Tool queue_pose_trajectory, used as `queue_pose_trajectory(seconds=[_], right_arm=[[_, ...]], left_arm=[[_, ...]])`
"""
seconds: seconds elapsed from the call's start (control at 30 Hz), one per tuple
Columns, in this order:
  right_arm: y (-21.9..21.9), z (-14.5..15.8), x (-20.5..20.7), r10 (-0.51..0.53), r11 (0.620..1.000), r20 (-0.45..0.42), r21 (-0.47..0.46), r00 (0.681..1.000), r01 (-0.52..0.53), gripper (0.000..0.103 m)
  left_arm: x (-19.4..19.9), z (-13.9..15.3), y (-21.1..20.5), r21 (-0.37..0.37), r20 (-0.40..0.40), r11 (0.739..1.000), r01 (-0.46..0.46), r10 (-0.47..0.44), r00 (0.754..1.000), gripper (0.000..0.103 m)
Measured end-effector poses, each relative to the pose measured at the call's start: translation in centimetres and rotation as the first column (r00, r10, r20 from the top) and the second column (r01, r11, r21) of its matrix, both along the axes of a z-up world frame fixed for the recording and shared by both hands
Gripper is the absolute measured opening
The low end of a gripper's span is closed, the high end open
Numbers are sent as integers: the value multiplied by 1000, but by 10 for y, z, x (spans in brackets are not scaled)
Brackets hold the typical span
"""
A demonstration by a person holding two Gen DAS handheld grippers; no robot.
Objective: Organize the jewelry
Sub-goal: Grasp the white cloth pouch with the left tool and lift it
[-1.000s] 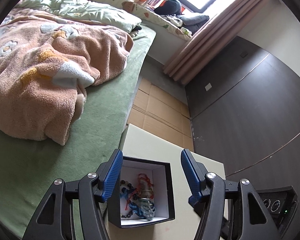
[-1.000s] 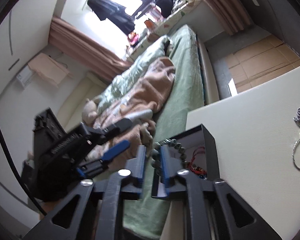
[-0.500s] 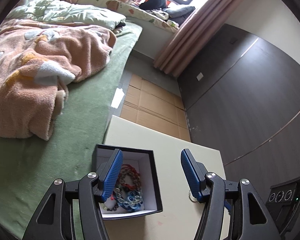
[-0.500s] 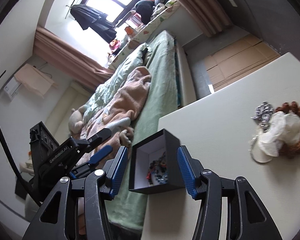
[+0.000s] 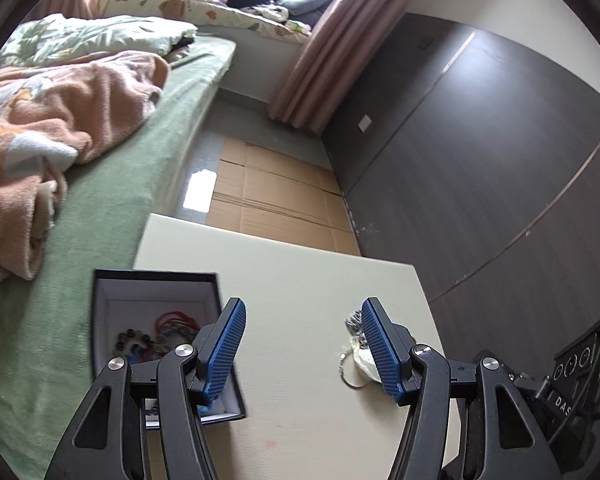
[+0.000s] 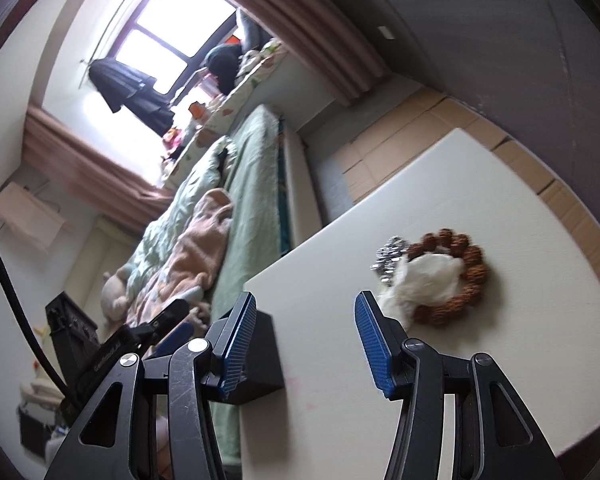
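Left gripper (image 5: 302, 342): spread wide, holding nothing, above the cream table (image 5: 300, 280) between the black box (image 5: 156, 276) and the loose jewelry pile (image 5: 358, 344).
Right gripper (image 6: 306, 340): spread wide, holding nothing — the pile lies just past its right finger.
Black box: at the table's corner nearest the bed (image 5: 112, 200), lid off, white inside; beads and red cord lie tangled in it (image 5: 156, 334).
Jewelry pile: on the table, well apart from the box, toward the dark wall (image 5: 480, 180).
Left wrist view only: looks down into the box and shows its contents; of the pile it shows a silver piece, a thin ring and pale cloth, half hidden by the right finger.
Right wrist view only: the pile in full, slightly blurred — a brown bead bracelet (image 6: 466, 276) circling a white tuft (image 6: 432, 282), a silver charm (image 6: 388, 260) touching it; the box (image 6: 260, 356) shows only its outer side.
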State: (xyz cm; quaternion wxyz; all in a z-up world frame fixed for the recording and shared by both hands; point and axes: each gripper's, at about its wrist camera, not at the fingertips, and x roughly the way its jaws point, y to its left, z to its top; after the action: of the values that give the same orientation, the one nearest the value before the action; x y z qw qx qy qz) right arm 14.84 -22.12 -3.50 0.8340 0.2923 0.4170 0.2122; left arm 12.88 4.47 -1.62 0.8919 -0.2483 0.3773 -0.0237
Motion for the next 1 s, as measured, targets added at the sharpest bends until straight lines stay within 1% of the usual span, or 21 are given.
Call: queue_pose_trajectory(seconds=[0.27, 0.5, 0.57, 0.63, 0.77, 0.87, 1.0], right_arm=[[-30, -17, 7, -92, 995, -102, -53, 991, 87, 52], [-56, -30, 12, -176, 983, -189, -91, 966, 161, 52], [-62, -33, 13, -203, 976, -209, -117, 957, 181, 52], [-65, -36, 14, -213, 974, -225, -130, 951, 187, 52], [-73, -45, 20, -213, 976, -273, -98, 938, 193, 52], [-73, -48, 24, -225, 973, -285, -116, 932, 199, 52], [-72, -50, 30, -222, 972, -293, -137, 930, 189, 52]], left_arm=[[22, -14, -52, 30, -30, 992, 119, -118, 993, 62], [38, -31, -84, 46, -71, 981, 188, -184, 980, 62], [43, -37, -95, 53, -89, 977, 208, -203, 975, 62], [46, -42, -104, 59, -99, 972, 226, -220, 971, 62], [54, -54, -126, 108, -122, 959, 263, -250, 961, 62], [62, -66, -136, 133, -148, 949, 285, -265, 953, 60], [68, -77, -139, 143, -171, 947, 288, -263, 949, 58]])
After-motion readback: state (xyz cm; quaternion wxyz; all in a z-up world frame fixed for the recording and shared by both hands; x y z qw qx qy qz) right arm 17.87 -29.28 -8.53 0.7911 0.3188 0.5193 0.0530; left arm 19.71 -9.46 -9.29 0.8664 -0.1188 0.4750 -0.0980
